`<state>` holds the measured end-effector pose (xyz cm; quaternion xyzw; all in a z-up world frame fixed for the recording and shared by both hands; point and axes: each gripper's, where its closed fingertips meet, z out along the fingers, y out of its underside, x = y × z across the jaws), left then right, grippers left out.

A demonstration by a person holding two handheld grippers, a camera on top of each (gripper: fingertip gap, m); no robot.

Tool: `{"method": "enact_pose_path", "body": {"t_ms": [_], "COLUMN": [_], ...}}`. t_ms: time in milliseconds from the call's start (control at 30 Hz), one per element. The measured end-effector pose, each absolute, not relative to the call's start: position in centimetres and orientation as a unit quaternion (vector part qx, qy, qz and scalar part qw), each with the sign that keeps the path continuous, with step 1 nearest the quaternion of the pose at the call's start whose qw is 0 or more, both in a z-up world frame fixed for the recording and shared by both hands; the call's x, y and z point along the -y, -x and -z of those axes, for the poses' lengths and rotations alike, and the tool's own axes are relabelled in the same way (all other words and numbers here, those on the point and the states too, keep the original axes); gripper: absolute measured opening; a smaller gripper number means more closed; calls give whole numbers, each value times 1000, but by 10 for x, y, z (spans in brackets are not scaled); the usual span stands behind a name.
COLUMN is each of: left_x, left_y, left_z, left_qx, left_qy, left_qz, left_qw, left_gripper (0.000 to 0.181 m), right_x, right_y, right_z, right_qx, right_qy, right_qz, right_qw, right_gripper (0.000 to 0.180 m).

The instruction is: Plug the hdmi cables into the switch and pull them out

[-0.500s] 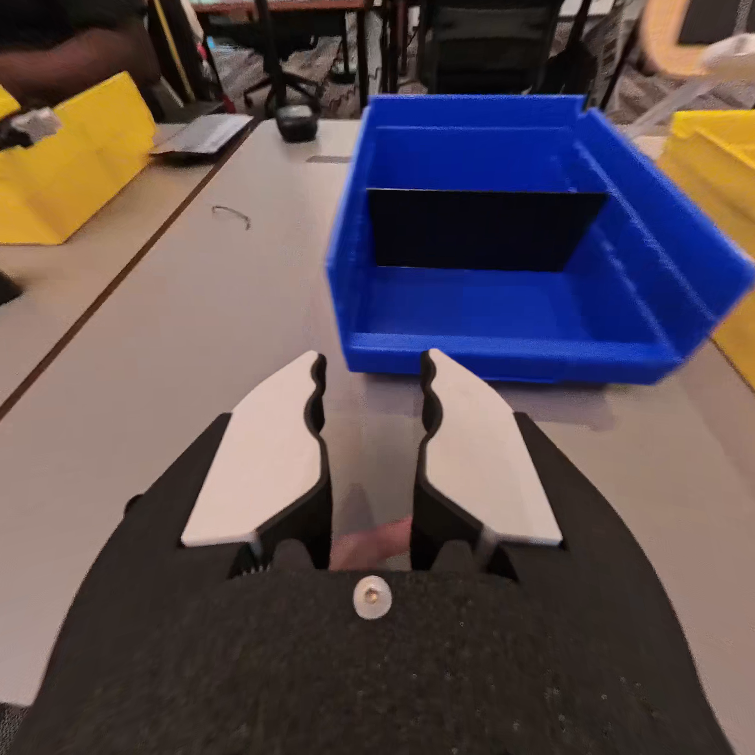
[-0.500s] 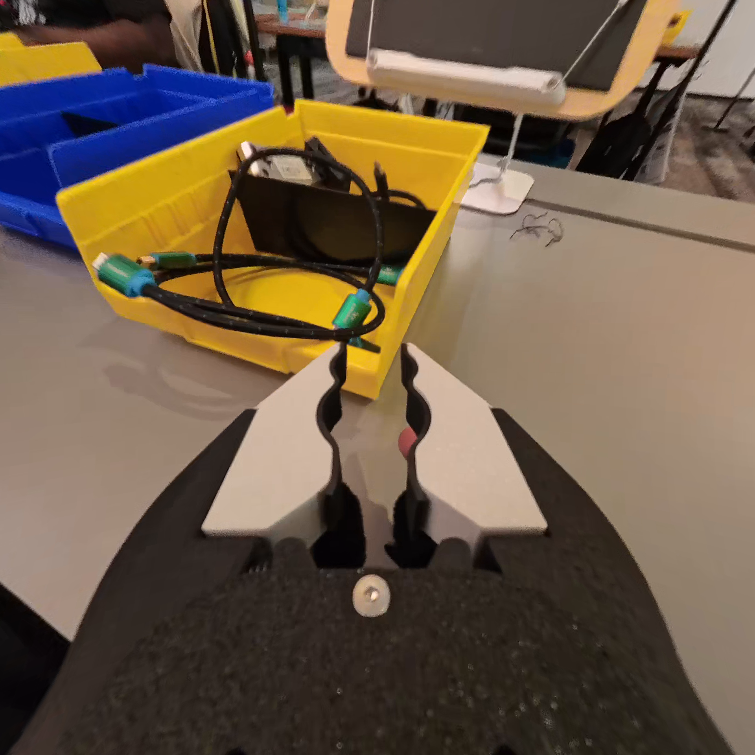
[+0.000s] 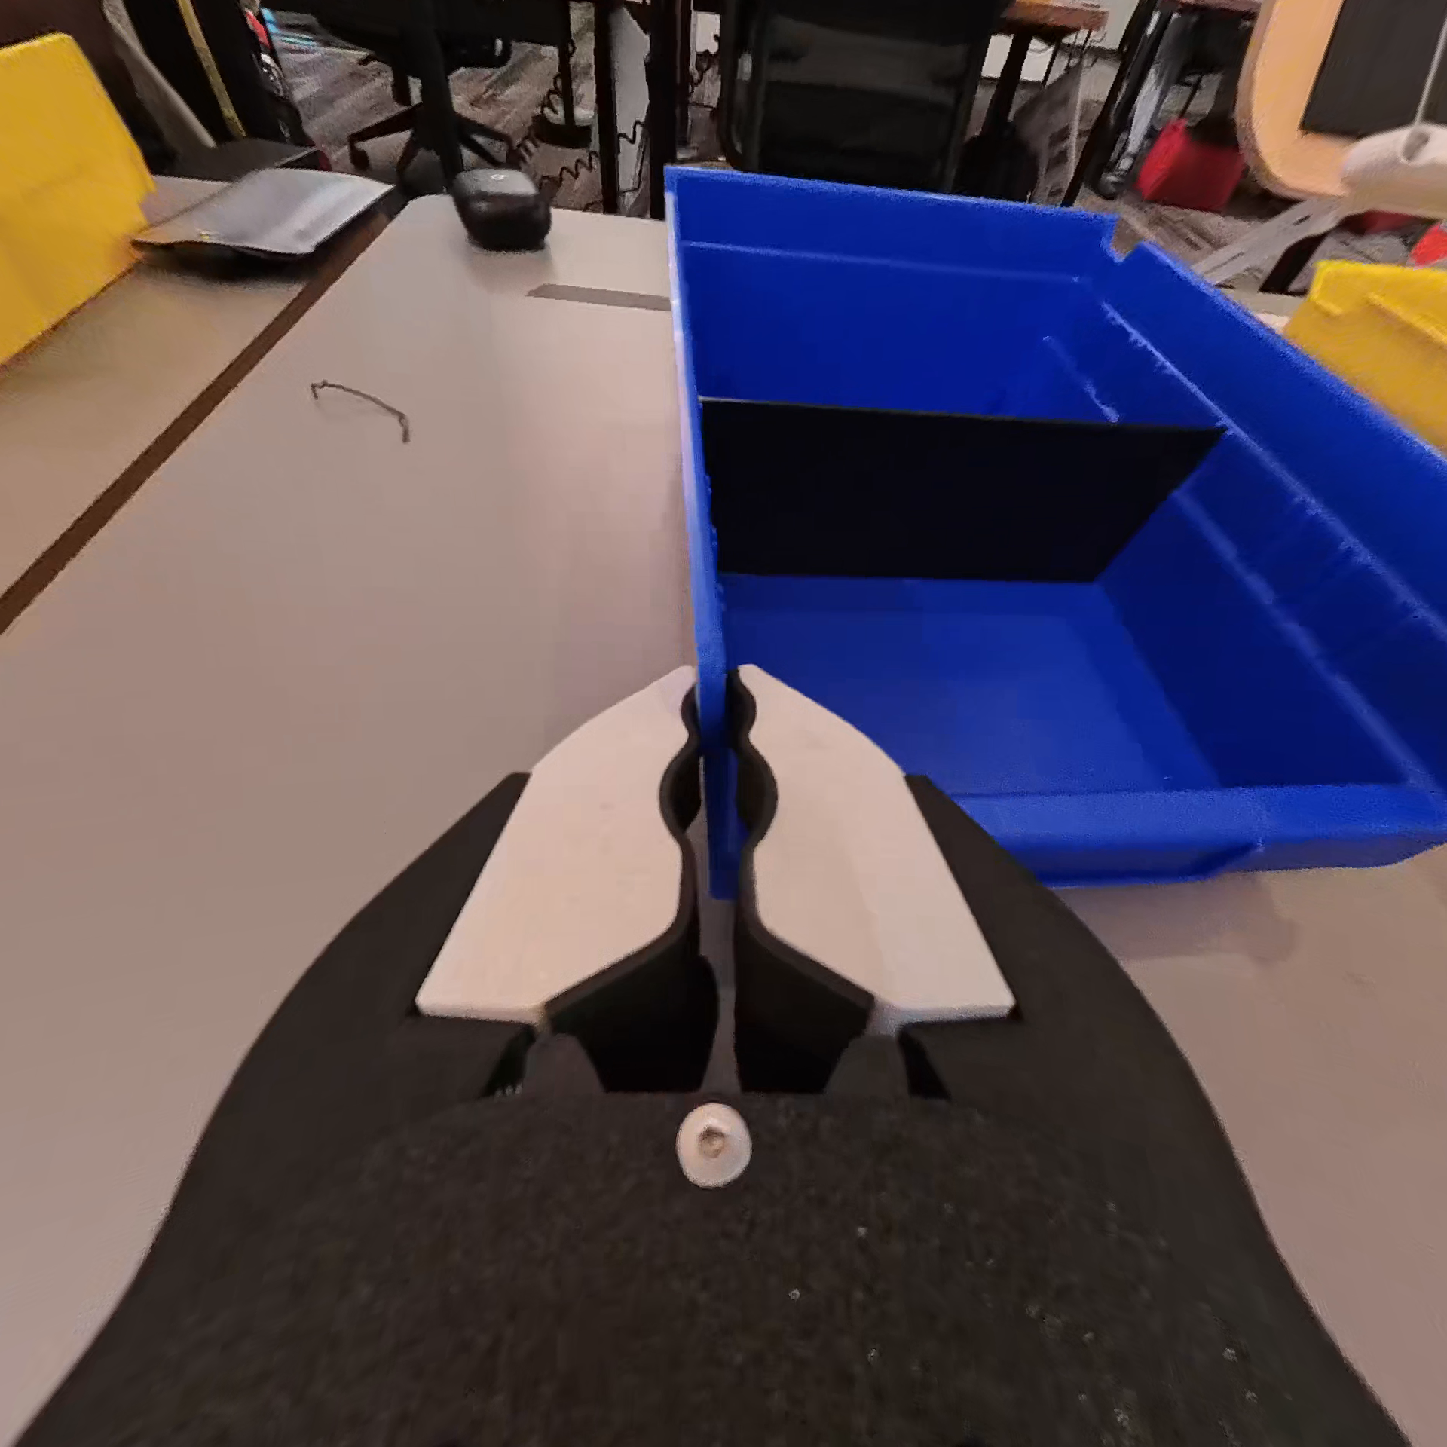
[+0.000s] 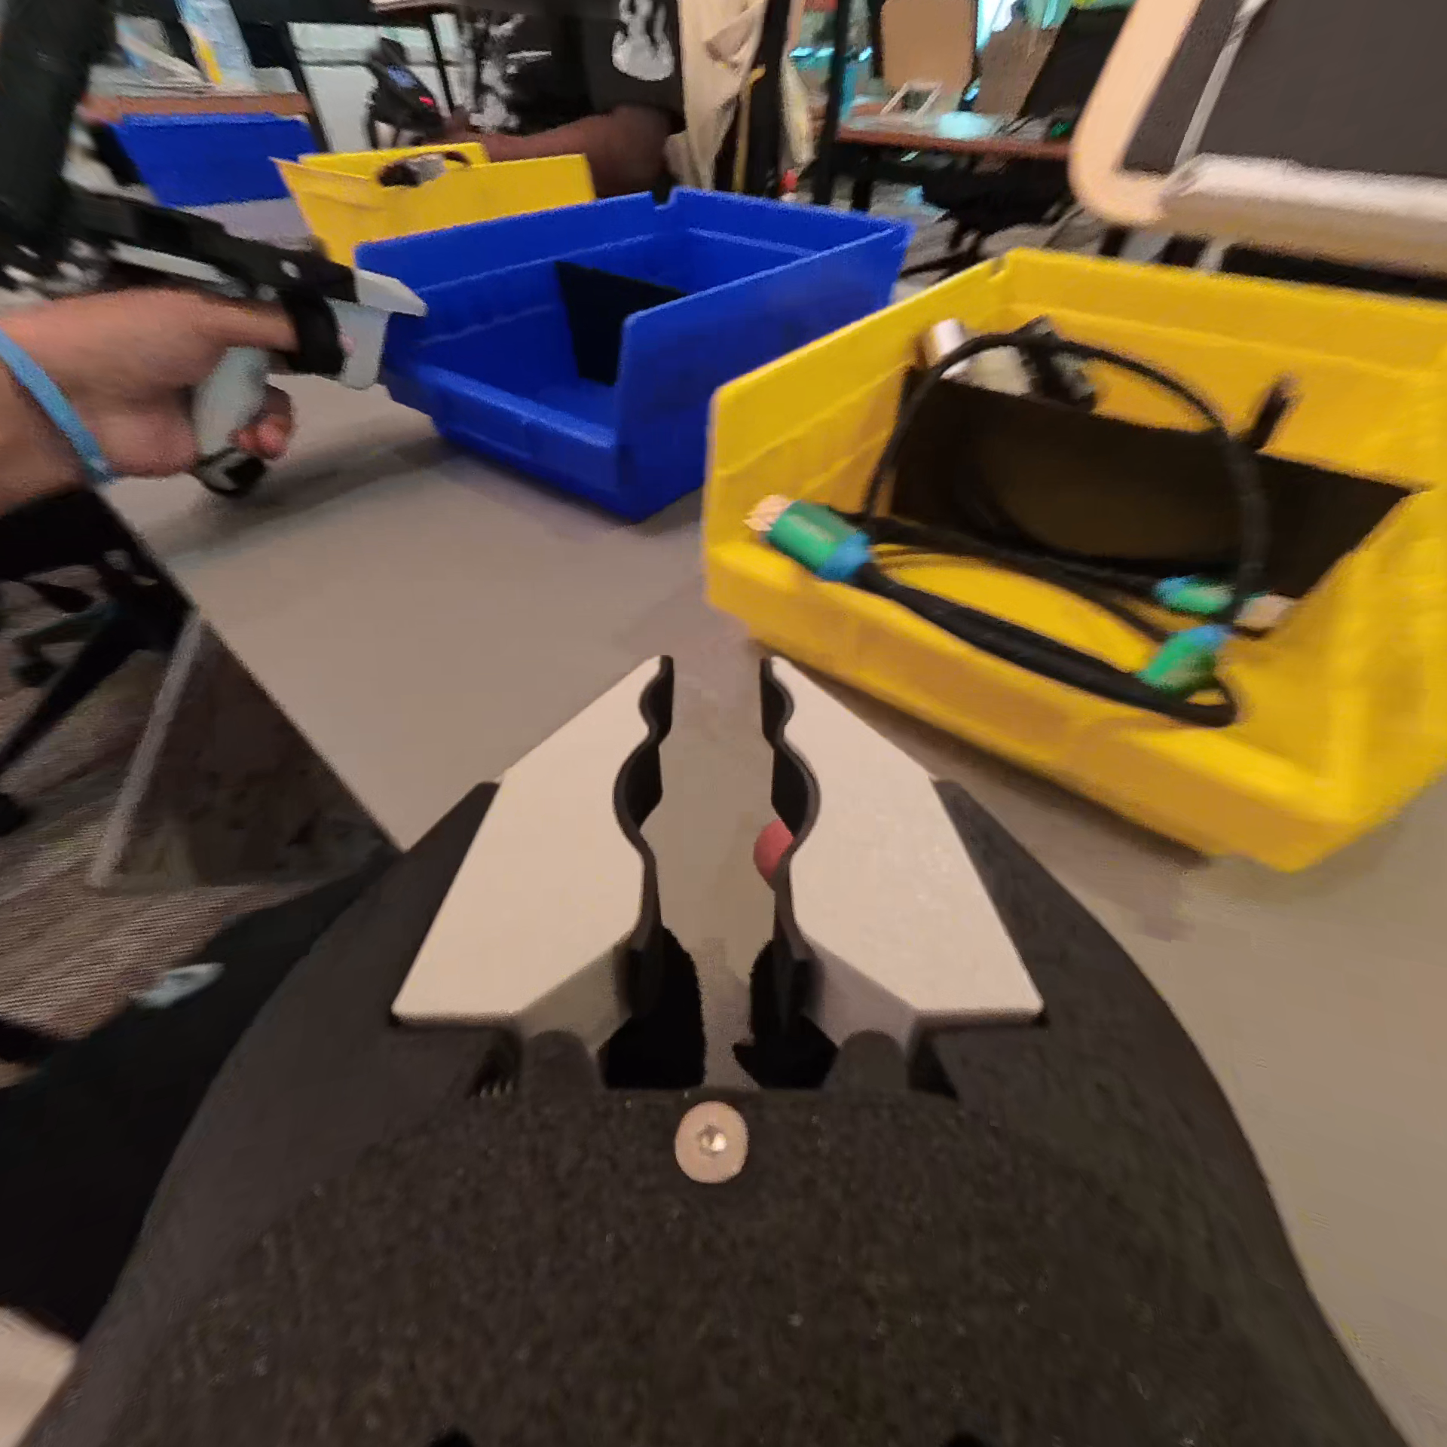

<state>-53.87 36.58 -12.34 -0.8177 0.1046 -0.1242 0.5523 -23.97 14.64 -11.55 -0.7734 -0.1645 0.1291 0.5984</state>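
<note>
Black braided HDMI cables (image 4: 1018,634) with green and blue plugs (image 4: 814,536) lie coiled in a yellow bin (image 4: 940,705) at the right of the right wrist view. A silver switch (image 4: 971,356) sits behind the bin's black divider, partly hidden. My right gripper (image 4: 716,673) is open and empty over the table, left of that bin's front corner. My left gripper (image 3: 714,680) is shut on the front-left wall of an empty blue bin (image 3: 861,313). It also shows in the right wrist view (image 4: 376,309), held by a hand (image 4: 133,384) at the blue bin (image 4: 665,438).
A bent wire tie (image 3: 360,403), a black case (image 3: 501,207) and a dark pouch (image 3: 266,219) lie on the table to the left. More yellow bins (image 3: 55,180) (image 4: 438,196) stand around. The table edge (image 4: 258,681) drops off at left. A wooden-framed board (image 4: 1253,156) stands behind. Tip to tip, the grippers are about 40 cm apart.
My left gripper has moved to the blue bin's front-left corner and closed on its wall. My right gripper has swung left, so the yellow bin now sits to its right.
</note>
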Motion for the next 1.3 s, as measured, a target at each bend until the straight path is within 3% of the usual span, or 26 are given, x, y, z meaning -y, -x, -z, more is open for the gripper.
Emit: {"method": "enact_pose_path", "body": {"t_ms": [233, 333, 433, 500, 533, 567, 767, 1033, 1167, 1300], "left_x": [-301, -274, -247, -230, -221, -214, -185, -172, -175, -178], "left_y": [550, 549, 546, 544, 541, 538, 544, 517, 456, 366], "left_z": [124, 124, 124, 124, 124, 124, 103, -7, -70, -96], "left_qx": [-81, -84, -84, -98, -104, -104, -101, -99, -140, -203], "left_qy": [829, 833, 839, 839, 837, 836, 816, 732, 682, 657], "left_qz": [108, 107, 116, 100, 97, 95, 39, 6, 28, 72], "left_qw": [543, 537, 525, 526, 528, 530, 568, 674, 717, 723], "left_gripper": [4, 4, 5, 5, 6, 7, 6, 5, 6, 7], "right_x": [-165, -198, -225, -230, -230, -228, -210, -200, -190, -174], "right_y": [328, 343, 337, 341, 344, 348, 353, 331, 271, 182], "right_z": [113, 111, 126, 135, 137, 136, 124, 22, -48, -85], "right_qx": [177, 133, 83, 86, 92, 88, 99, 93, 64, 27], "right_qy": [772, 787, 814, 822, 823, 820, 821, 756, 714, 680], "right_qz": [-200, -176, -84, -44, -35, -35, -16, -14, 21, 73], "right_qw": [577, 577, 569, 561, 559, 565, 562, 648, 697, 729], "right_gripper": [25, 48, 55, 46, 33, 6, 2, 2, 2, 2]}}
